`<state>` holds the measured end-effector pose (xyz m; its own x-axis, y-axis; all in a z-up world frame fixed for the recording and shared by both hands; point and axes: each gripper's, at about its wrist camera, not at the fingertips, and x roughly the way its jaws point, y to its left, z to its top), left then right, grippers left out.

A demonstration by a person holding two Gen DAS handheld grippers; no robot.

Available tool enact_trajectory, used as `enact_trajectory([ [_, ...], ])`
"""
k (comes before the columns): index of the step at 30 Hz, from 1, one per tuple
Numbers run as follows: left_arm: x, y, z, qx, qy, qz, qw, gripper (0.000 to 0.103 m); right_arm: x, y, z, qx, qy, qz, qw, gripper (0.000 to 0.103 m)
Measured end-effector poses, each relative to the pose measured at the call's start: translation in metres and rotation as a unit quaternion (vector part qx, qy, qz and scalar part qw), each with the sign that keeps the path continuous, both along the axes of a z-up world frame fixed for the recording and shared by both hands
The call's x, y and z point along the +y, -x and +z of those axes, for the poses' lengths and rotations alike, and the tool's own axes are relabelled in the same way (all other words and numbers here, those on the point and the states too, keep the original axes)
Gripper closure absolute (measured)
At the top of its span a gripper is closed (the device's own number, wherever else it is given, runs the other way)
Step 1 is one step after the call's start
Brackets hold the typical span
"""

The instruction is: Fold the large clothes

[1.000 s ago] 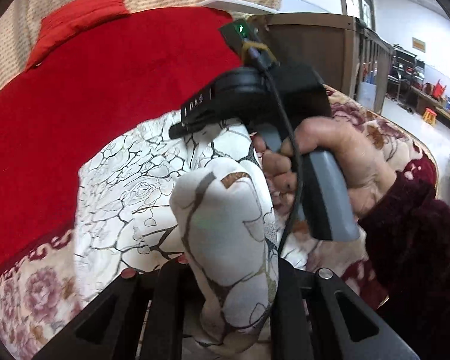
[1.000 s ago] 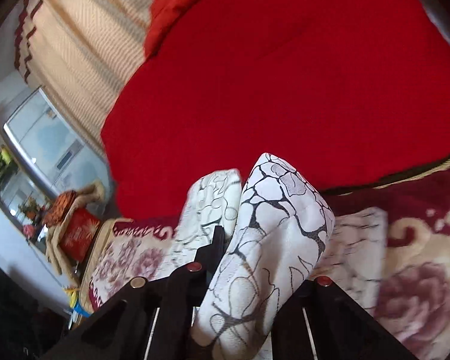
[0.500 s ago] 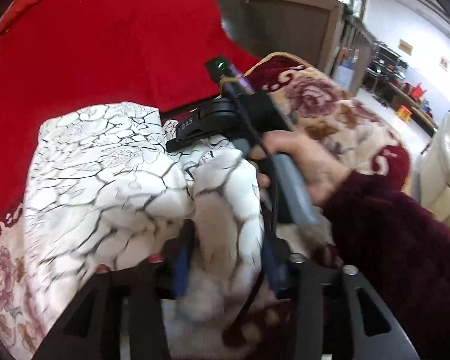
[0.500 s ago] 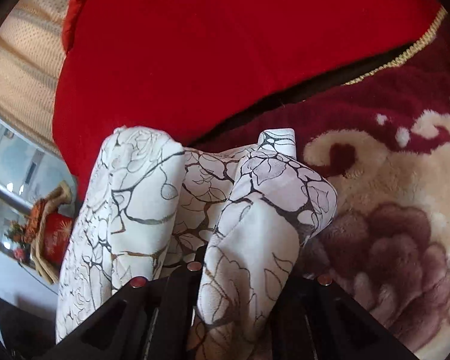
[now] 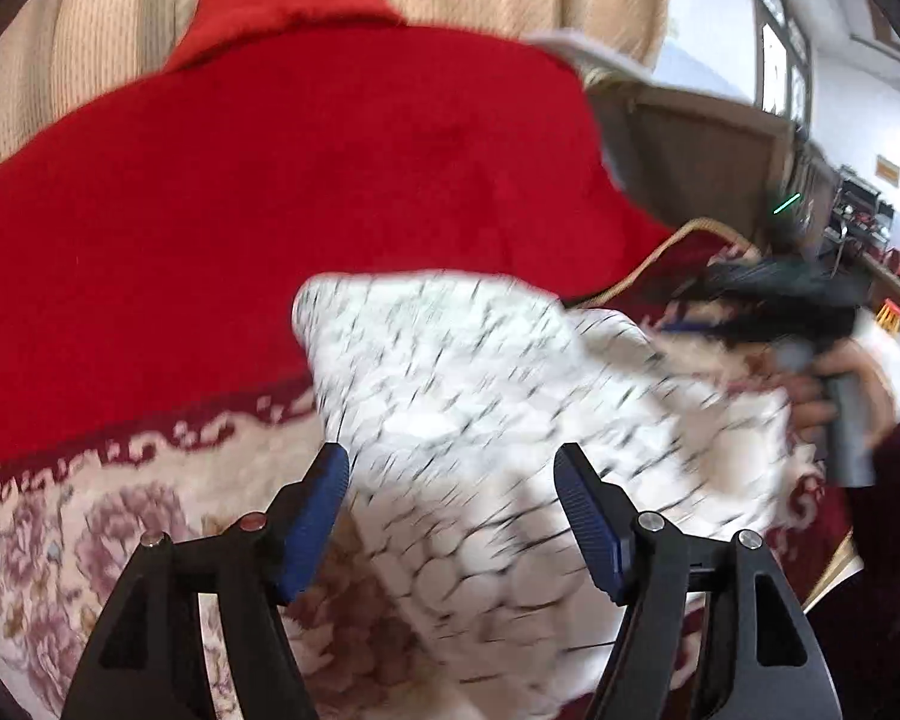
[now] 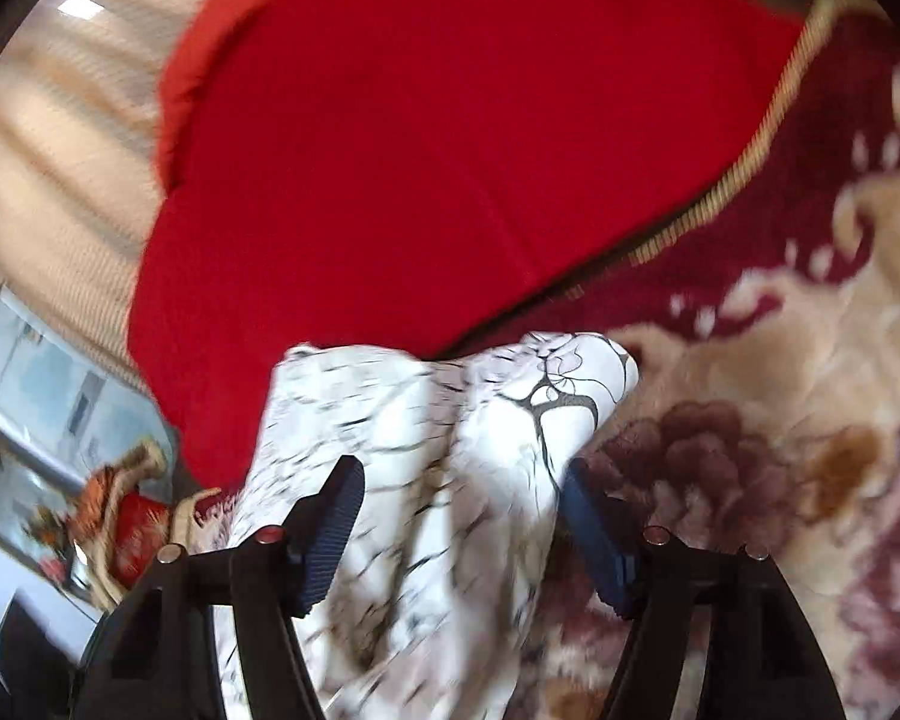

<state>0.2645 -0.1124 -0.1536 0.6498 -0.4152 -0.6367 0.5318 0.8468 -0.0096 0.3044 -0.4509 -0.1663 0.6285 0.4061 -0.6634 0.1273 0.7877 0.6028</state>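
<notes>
Garment: a white cloth [image 5: 486,396] with a black branching print lies bunched on a flowered blanket [image 5: 90,540], its far edge just in front of a red cover [image 5: 270,192].
Left tool: the left tool [image 5: 453,516] has its blue-padded jaws spread and still widening; the cloth passes between them (neither pad presses on it).
Right tool, own view: the right tool [image 6: 462,528] also stands with its jaws parting, a ridge of the cloth [image 6: 450,450] rising in the gap; the left pad is clear of the fabric, while the right pad is half hidden behind a fold, so whether it touches cannot be told.
Right tool, seen from the left: it appears at the right edge as a dark blurred shape, its grey handle held in a hand [image 5: 834,384] above a dark red sleeve [image 5: 894,480].
Bed: the blanket, cream and maroon with a gold cord edge [image 6: 750,150], covers the near half; the red cover [image 6: 450,150] spreads over the far half, with a red pillow [image 5: 288,6] at its head.
Background: beige curtain [image 5: 90,60] behind the bed, a wooden bed board [image 5: 702,150] to the right, and a room with furniture beyond it (too blurred to name).
Sharpness: both views are smeared, the print on the cloth showing as streaks.
</notes>
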Motion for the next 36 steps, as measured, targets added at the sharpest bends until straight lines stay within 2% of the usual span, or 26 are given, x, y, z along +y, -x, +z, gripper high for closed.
enact_trajectory([
  [2,0.002,-0.007,-0.013,0.019,-0.006,0.002,0.9998,0.032,0.018,0.016,0.023,-0.035,0.027,0.033,0.998,0.039],
  [4,0.001,-0.005,-0.02,0.017,-0.011,-0.008,0.9998,0.032,0.037,0.031,0.044,-0.069,0.052,0.063,0.994,0.053],
  [6,-0.006,-0.003,-0.032,0.036,-0.02,-0.021,0.9989,0.035,0.066,0.037,0.058,-0.084,0.069,0.096,0.99,0.061],
  [7,-0.007,0.0,-0.037,0.04,-0.019,-0.022,0.9988,0.035,0.08,0.04,0.059,-0.079,0.077,0.114,0.987,0.064],
  [9,-0.009,0.002,-0.041,0.04,-0.018,-0.018,0.9989,0.035,0.096,0.045,0.049,-0.056,0.096,0.136,0.984,0.064],
  [11,-0.009,0.001,-0.048,0.049,-0.018,-0.014,0.9986,0.035,0.108,0.049,0.025,-0.007,0.126,0.145,0.981,0.064],
  [12,-0.012,0.002,-0.053,0.049,-0.024,-0.013,0.9984,0.035,0.11,0.048,0.013,0.016,0.131,0.142,0.981,0.065],
  [14,-0.025,0.009,-0.061,0.029,-0.064,-0.015,0.9974,0.035,0.108,0.052,-0.017,0.067,0.138,0.132,0.979,0.066],
  [16,-0.031,0.016,-0.065,0.013,-0.086,-0.012,0.9961,0.035,0.099,0.061,-0.032,0.062,0.13,0.122,0.982,0.067],
  [17,-0.031,0.015,-0.064,0.015,-0.084,-0.012,0.9963,0.035,0.1,0.066,-0.032,0.054,0.14,0.12,0.981,0.067],
  [21,-0.016,0.002,-0.055,0.042,-0.04,-0.018,0.9981,0.034,0.103,0.073,-0.031,0.046,0.149,0.104,0.982,0.067],
  [24,-0.012,0.001,-0.052,0.038,-0.026,-0.014,0.9988,0.032,0.1,0.066,-0.008,0.055,0.133,0.097,0.985,0.067],
  [26,-0.012,0.002,-0.051,0.033,-0.027,-0.017,0.9989,0.032,0.095,0.058,0.012,0.033,0.12,0.095,0.988,0.067],
  [28,-0.013,0.002,-0.051,0.031,-0.03,-0.019,0.9989,0.032,0.096,0.043,0.032,0.014,0.131,0.097,0.987,0.067],
  [31,-0.015,0.004,-0.053,0.024,-0.034,-0.019,0.9989,0.031,0.101,0.002,0.045,0.025,0.155,0.09,0.983,0.067],
  [33,-0.014,0.004,-0.054,0.022,-0.035,-0.021,0.9989,0.03,0.103,-0.033,0.041,0.045,0.159,0.077,0.983,0.065],
  [36,-0.014,0.002,-0.056,0.024,-0.033,-0.017,0.999,0.024,0.1,-0.078,0.015,0.086,0.149,0.064,0.983,0.065],
])
